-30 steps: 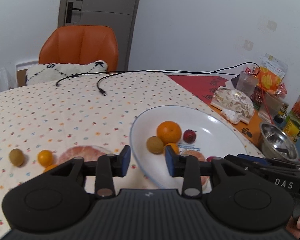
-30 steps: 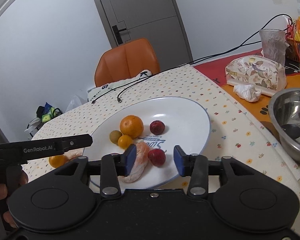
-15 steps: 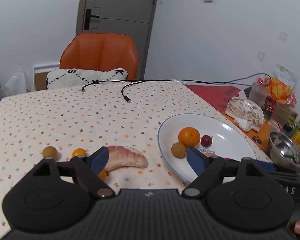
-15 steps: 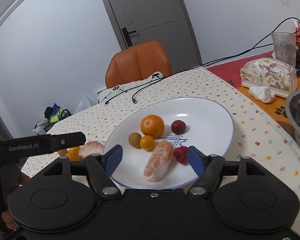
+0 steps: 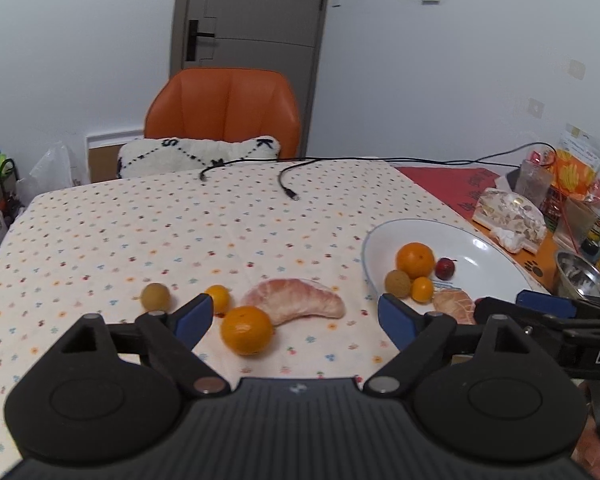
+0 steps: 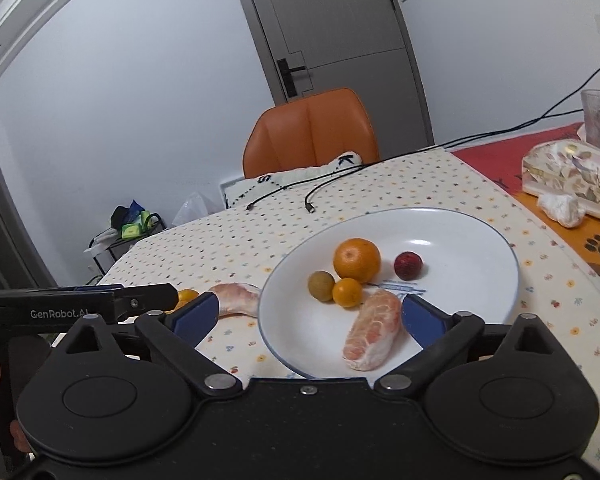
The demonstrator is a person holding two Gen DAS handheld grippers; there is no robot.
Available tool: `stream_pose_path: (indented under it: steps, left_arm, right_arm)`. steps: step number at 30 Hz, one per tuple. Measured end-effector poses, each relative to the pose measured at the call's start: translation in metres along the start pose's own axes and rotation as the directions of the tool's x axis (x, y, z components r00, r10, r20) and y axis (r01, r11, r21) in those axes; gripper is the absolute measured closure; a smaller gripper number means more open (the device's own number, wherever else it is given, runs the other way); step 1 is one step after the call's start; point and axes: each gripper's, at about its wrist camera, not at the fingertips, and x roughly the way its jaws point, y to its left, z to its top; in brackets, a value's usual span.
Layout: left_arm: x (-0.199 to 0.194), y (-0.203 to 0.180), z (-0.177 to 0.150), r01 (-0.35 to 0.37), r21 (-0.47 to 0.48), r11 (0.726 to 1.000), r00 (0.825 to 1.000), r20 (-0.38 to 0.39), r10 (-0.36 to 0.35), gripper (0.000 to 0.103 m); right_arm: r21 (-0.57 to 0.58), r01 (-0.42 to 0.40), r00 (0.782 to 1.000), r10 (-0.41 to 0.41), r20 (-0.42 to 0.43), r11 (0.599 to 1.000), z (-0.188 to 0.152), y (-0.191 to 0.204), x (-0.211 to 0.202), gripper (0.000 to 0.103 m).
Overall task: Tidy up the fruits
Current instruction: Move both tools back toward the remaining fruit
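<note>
Your left gripper [image 5: 296, 316] hangs above the near part of the table [image 5: 100, 220], its blue-padded fingers [image 5: 194, 314] spread wide and holding nothing. Between them, in the left wrist view, lie two loose fruits on the dotted cloth: an orange [image 5: 246, 330] closest to you and a peeled pomelo segment [image 5: 296, 300] just behind it, the two touching or nearly so. A small kumquat [image 5: 218, 297] sits just beside the left finger, and a brownish longan [image 5: 155, 297] lies further toward the table's left edge, apart from the rest.

Your right gripper [image 6: 310, 314] is likewise spread wide and empty, poised over the near rim of the white plate [image 6: 480, 240]. The plate stands toward the right edge of the table. On it: a large orange [image 6: 357, 260] near the centre, a small orange fruit [image 6: 347, 292] and a greenish-brown longan [image 6: 321, 286] touching in front of it, a dark red fruit [image 6: 408, 265] to its right and apart, and a second peeled pomelo segment [image 6: 374, 330] at the near rim, between your right fingers.

A black cable [image 5: 288, 184] trails across the far edge of the table. An orange chair [image 5: 224, 108] with a white cushion [image 5: 198, 156] stands behind that edge.
</note>
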Motion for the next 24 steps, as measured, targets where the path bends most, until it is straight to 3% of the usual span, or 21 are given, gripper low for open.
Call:
stream_pose_path:
  steps: [14, 24]
  left_arm:
    - [-0.007, 0.033, -0.019, -0.021, -0.11, 0.994, 1.0, -0.002, 0.021, 0.015]
    - [-0.006, 0.043, -0.027, -0.028, -0.128, 0.991, 1.0, -0.004, 0.028, 0.017]
  right_arm:
    - [-0.043, -0.027, 1.0, 0.026, -0.018, 0.999, -0.003, 0.026, 0.009, 0.004]
    - [-0.076, -0.066, 0.997, 0.064, -0.032, 0.995, -0.006, 0.044, 0.017, 0.005]
